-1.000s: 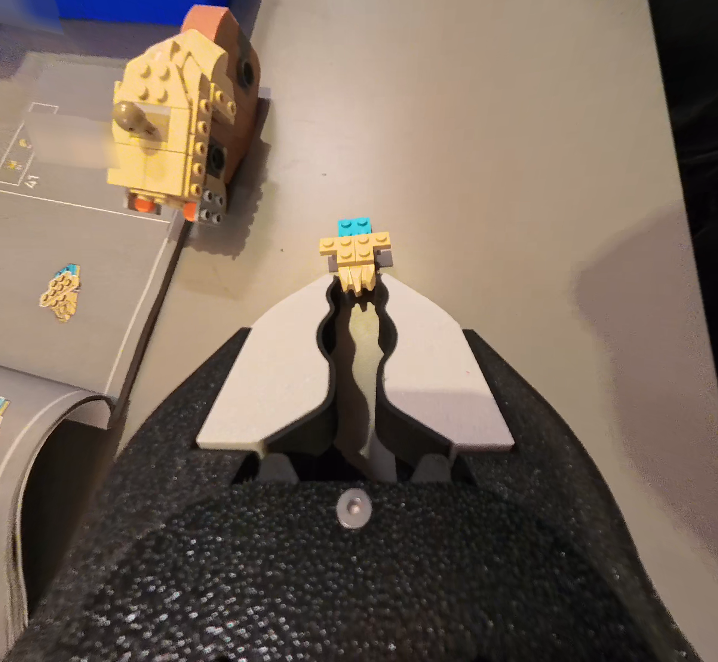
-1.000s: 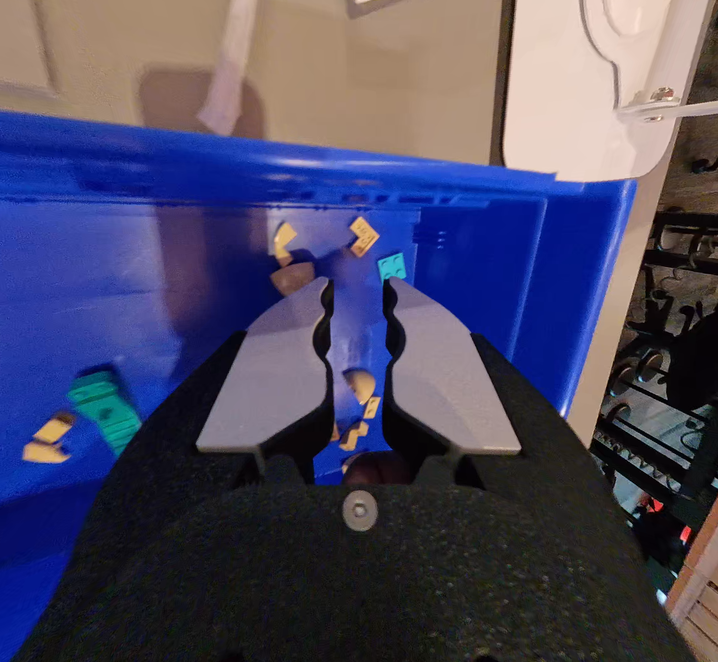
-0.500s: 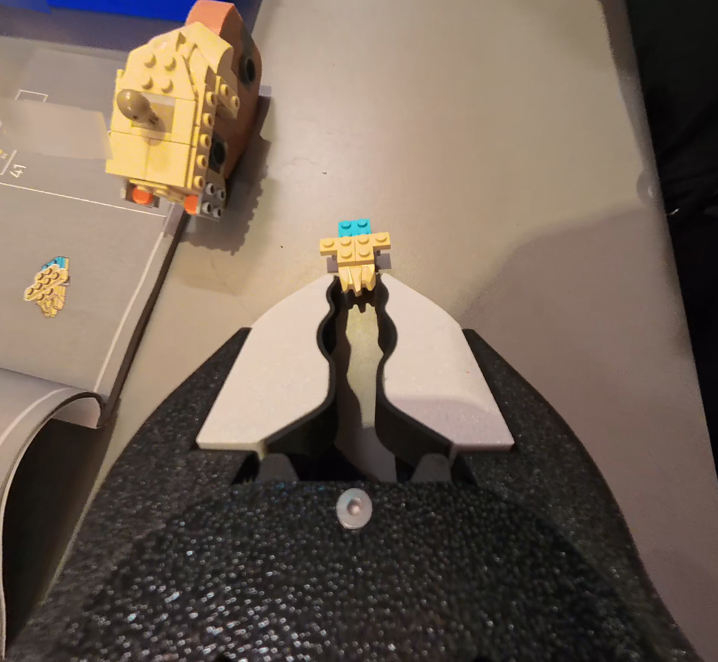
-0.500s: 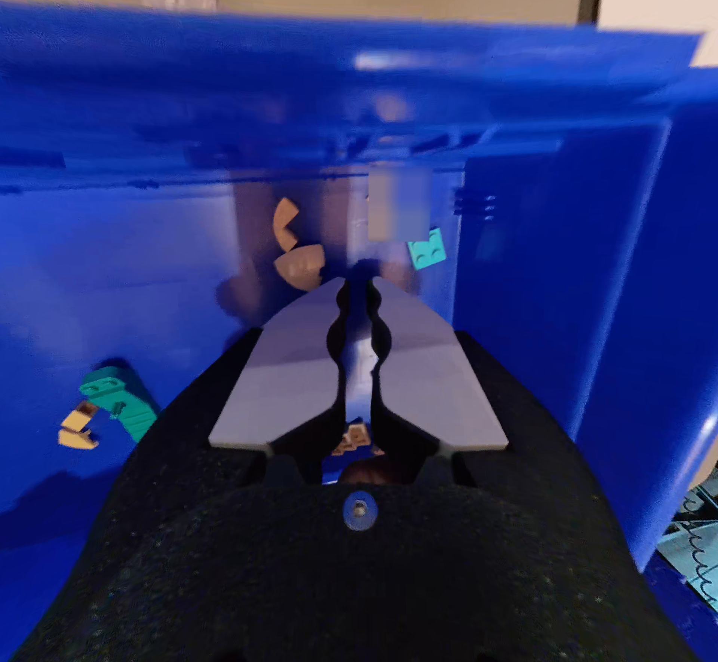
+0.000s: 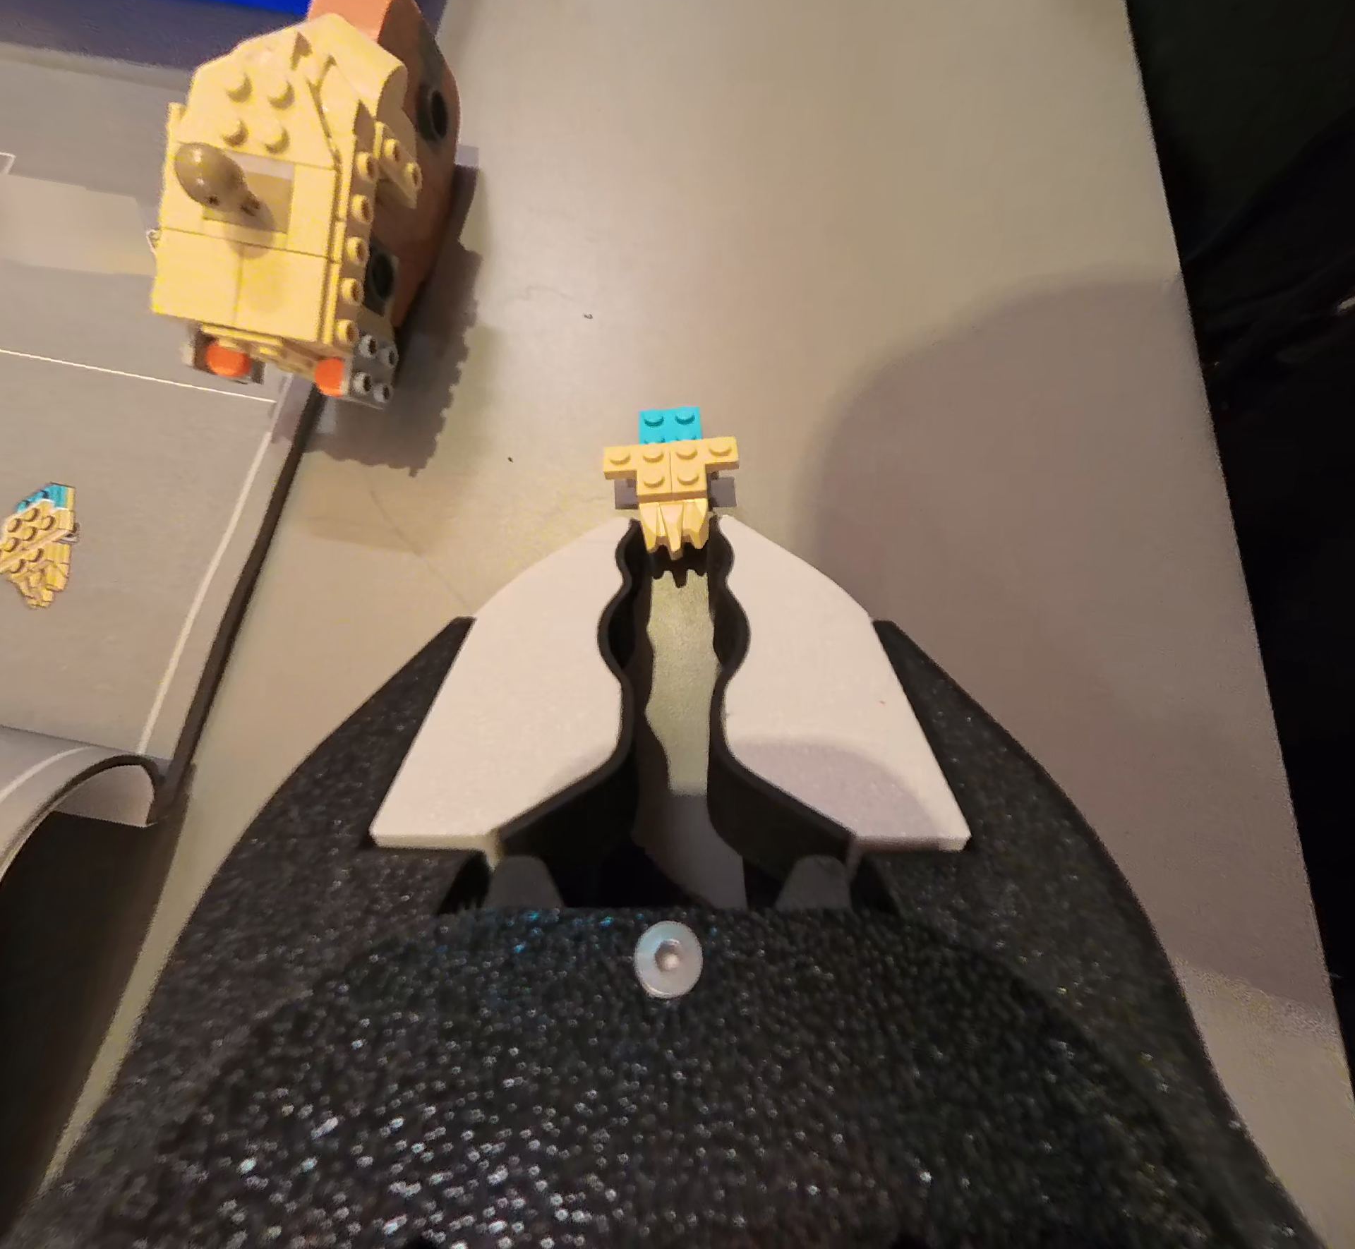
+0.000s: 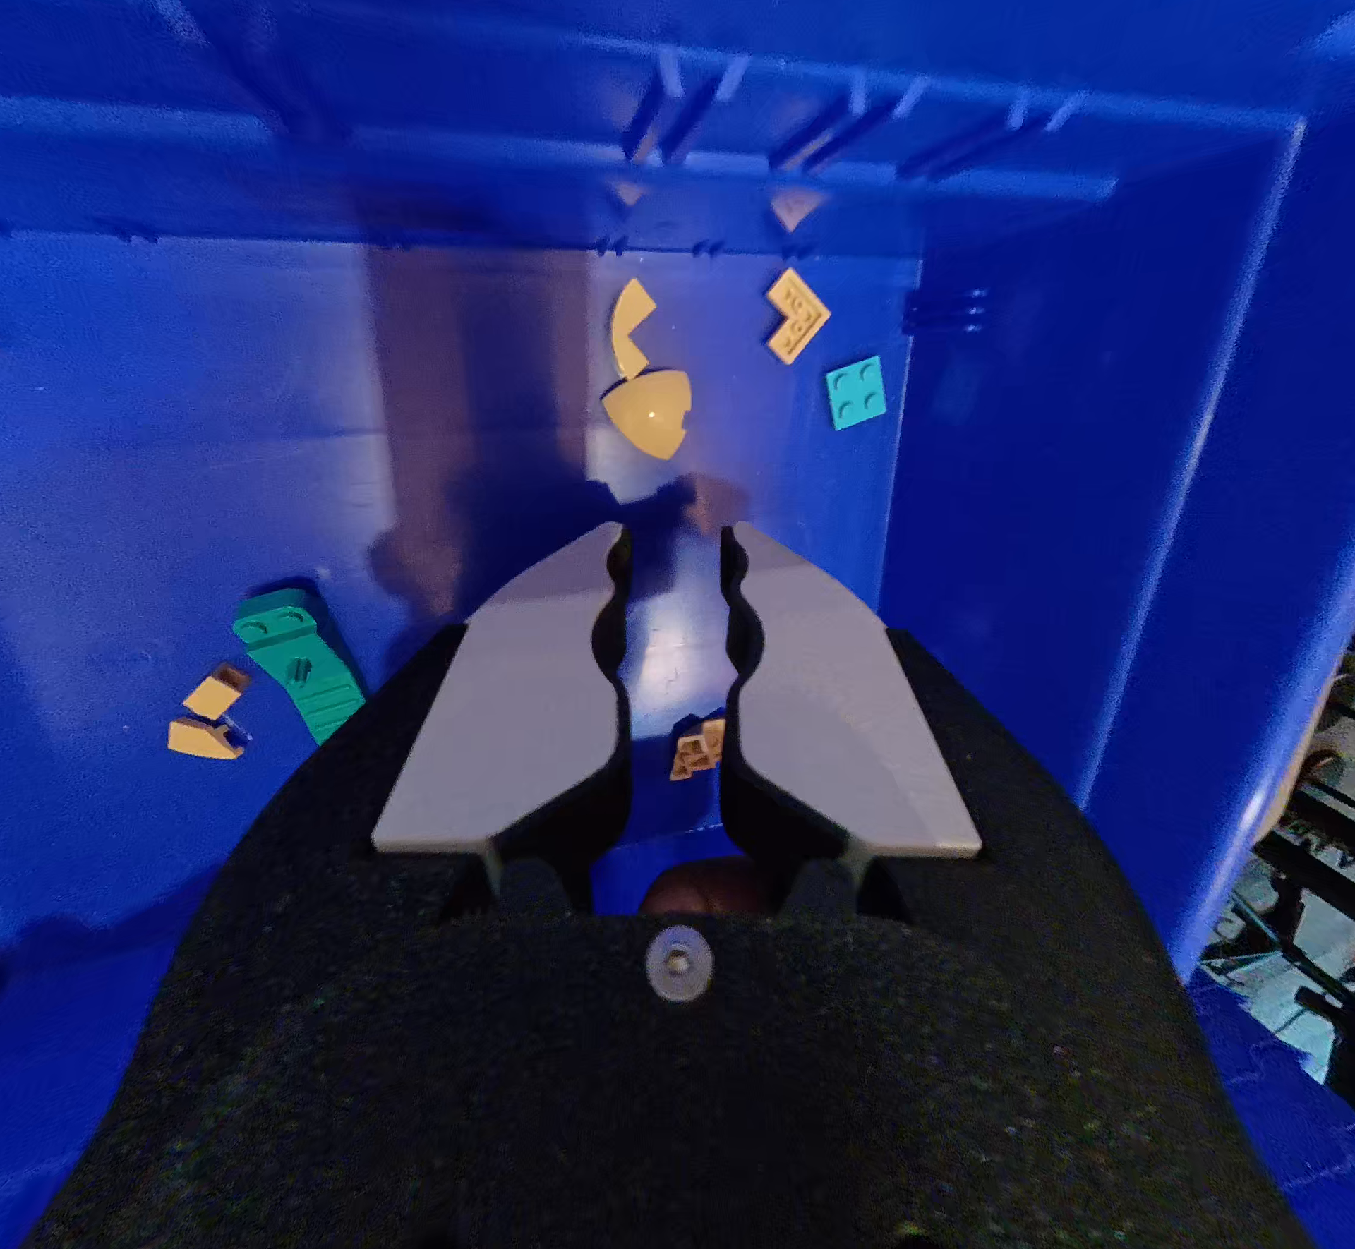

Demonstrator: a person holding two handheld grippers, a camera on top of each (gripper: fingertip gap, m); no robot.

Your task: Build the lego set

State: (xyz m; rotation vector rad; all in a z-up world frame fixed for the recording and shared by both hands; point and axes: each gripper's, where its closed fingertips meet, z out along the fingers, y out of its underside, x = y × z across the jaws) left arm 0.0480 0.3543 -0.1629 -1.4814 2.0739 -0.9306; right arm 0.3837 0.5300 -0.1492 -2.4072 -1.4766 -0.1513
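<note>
Grey tabletop (image 5: 843,187), matt, bearing an open instruction booklet (image 5: 110,554) at its left edge, pages curling toward the viewer. Item one: partly built tan model (image 5: 293,202) with a brown rounded back, standing across the booklet's edge, studs and side holes facing outward, presumably parked there within reach of the printed step. Item two: small tan-and-teal sub-assembly (image 5: 671,470), pinched at its pointed tan end by the left gripper (image 5: 674,543), whose fingers are closed onto it; held out level with studs up, likely so a further piece can be pressed on from above. Item three: blue plastic bin (image 6: 1100,407), deep-walled, serving as the parts store. Contents: a tan curved tile (image 6: 629,327) touching a tan dome-like piece (image 6: 649,418); a tan L-shaped plate (image 6: 795,316); a teal square plate (image 6: 856,393) near the right wall; a green brick separator (image 6: 300,664) with two tan slopes (image 6: 205,715) just beside it; a small tan bracket (image 6: 696,748) showing between the fingers. Right gripper (image 6: 674,532) hangs inside the bin, fingers apart and empty, apparently choosing; which piece it is aimed at cannot be told, as the far pieces are slightly blurred.
</note>
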